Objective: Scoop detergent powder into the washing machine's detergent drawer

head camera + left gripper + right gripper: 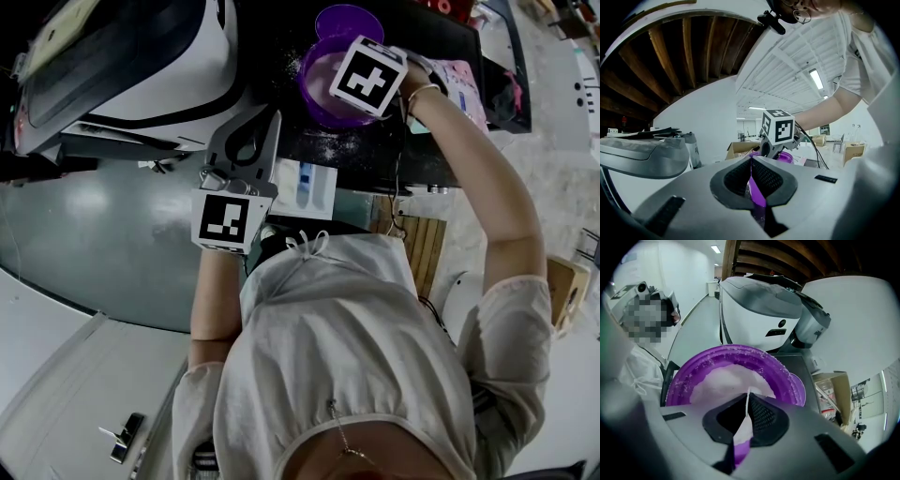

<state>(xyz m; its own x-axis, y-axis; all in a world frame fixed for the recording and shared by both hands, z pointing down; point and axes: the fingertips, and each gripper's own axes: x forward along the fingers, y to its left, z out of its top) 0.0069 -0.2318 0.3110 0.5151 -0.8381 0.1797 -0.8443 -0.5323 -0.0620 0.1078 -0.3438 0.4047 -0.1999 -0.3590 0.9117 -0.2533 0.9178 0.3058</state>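
A purple tub (314, 86) of white detergent powder (724, 380) stands on a dark counter (375, 155), with its purple lid (349, 19) lying behind it. My right gripper (747, 398) hangs just over the tub's near rim with its jaws shut; its marker cube (370, 75) covers part of the tub. My left gripper (270, 117) is shut too, level with the counter's left edge and pointing at the tub (787, 157). Only a purple sliver shows in the slit behind each pair of tips. A white drawer (309, 186) with a blue strip lies below the counter. The white washing machine (159, 66) is on the left.
Spilled powder (349, 141) dusts the counter in front of the tub. A pink packet (464, 86) lies right of the tub. Wooden slats (427, 248) stand below the counter's right end. A cardboard box (834, 385) sits beyond the counter. Grey floor (94, 234) lies left of me.
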